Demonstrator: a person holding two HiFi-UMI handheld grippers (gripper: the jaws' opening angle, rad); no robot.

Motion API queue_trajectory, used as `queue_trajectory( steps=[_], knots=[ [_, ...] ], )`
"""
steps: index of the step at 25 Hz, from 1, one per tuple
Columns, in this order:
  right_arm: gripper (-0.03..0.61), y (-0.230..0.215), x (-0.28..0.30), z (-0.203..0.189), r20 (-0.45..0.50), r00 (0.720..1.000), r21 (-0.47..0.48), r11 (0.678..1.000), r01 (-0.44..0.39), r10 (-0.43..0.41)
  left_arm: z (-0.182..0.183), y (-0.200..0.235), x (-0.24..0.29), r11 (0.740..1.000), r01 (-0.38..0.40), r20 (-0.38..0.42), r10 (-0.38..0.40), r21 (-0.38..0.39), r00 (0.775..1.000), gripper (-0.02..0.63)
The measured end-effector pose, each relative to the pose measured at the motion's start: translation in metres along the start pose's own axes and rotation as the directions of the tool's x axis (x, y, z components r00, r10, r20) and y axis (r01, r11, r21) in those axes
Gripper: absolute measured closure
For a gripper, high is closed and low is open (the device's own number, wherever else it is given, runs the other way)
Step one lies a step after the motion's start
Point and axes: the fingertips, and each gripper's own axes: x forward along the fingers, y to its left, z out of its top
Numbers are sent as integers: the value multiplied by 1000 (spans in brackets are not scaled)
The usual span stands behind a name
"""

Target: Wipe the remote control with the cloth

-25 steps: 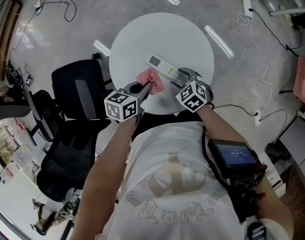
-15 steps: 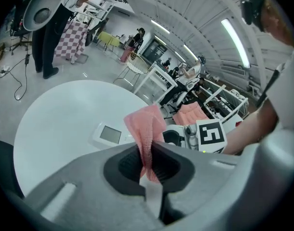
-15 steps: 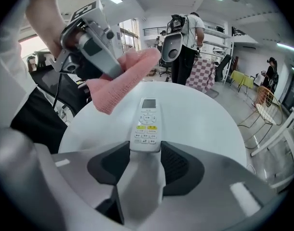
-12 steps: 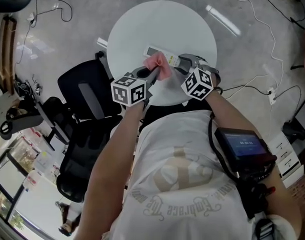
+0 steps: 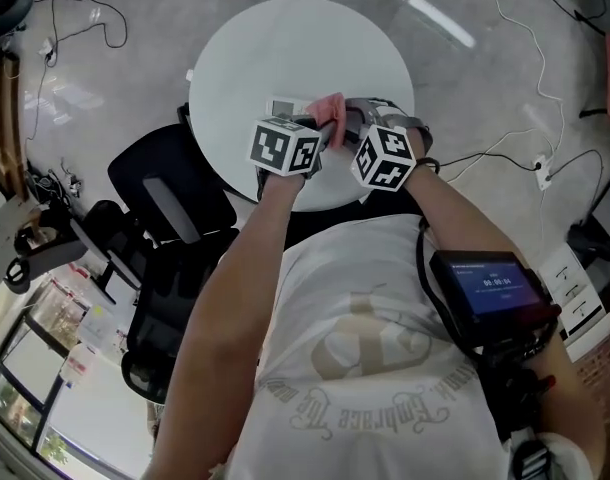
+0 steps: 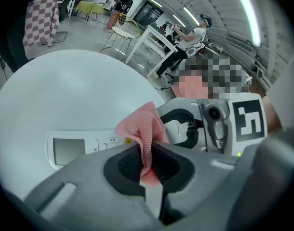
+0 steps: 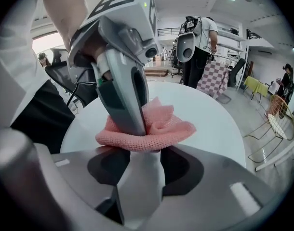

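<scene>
- Remote control (image 6: 77, 149) lies flat on the round white table (image 5: 275, 38), screen end poking out to my left, the other end running back between my right pads.
- Right claw (image 7: 142, 170) is clamped on that near end of the remote, pinning it to the tabletop.
- Pink cloth (image 7: 149, 124) sits bunched on top of the remote, right up against my right claw's tips.
- Left claw (image 6: 147, 160) is shut tight on one fold of the cloth, angled down over the remote's middle.
- Risk one: I hold the remote by one end only, so a hard sideways stroke could swivel it out of the clamp.
- Risk two: the cloth crowds my right tips, so a stroke that way may snag or jam there.
- Risk three: I hold only a thin fold, so dragging with pressure could pull it free.
</scene>
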Motion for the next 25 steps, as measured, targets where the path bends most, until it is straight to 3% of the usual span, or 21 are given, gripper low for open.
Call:
queue_trajectory(
  steps=[8,13,25],
  knots=[
    [373,7,1,8,-22,1000,-29,999,-14,14,-5,17,-14,995,-92,27,93,-43,995,595],
    [373,8,-1,11,-18,1000,-43,999,-25,25,-4,24,-22,993,-84,48,88,-80,995,597],
    [373,10,-3,7,-28,999,-55,998,-38,37,-14,76,-53,967,-171,59,185,-187,981,596]
  ],
)
